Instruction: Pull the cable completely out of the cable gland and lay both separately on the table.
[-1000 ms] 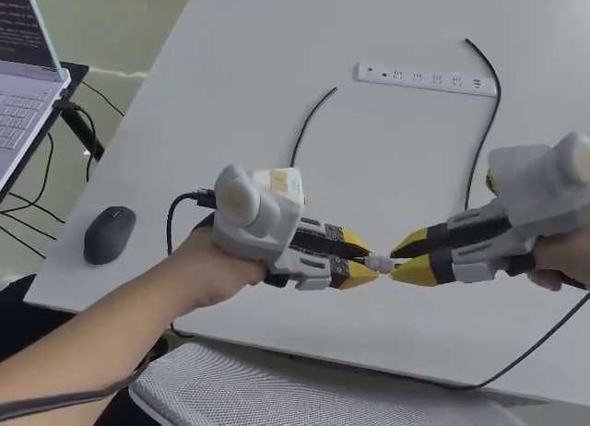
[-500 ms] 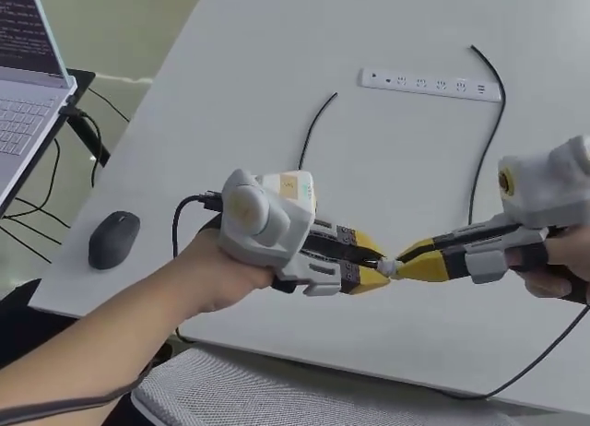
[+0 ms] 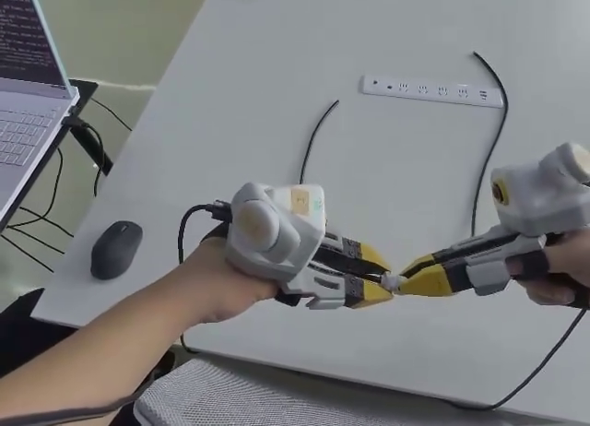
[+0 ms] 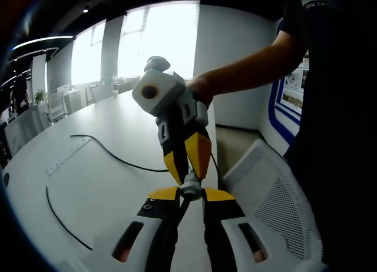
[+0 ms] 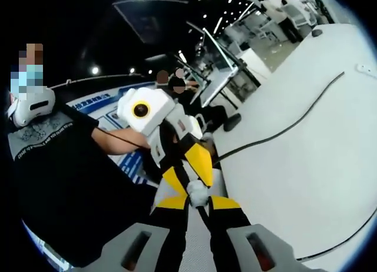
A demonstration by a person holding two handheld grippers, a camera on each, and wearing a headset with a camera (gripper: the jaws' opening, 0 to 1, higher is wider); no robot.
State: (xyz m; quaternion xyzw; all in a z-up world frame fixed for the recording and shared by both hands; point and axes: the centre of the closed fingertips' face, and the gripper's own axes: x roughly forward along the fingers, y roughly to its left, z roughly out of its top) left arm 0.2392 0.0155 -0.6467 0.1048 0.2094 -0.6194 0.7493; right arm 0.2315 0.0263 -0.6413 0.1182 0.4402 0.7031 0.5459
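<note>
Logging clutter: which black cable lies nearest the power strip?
The long cable curving by the power strip's right end; the short cable lies apart, to its left.

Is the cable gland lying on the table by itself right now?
No, the cable gland is pinched between the tips of the left gripper and the right gripper.

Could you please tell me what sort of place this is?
Probably an open-plan office or lab: a long white table carrying a power strip and mouse, a laptop beside it, and a mesh office chair.
</note>
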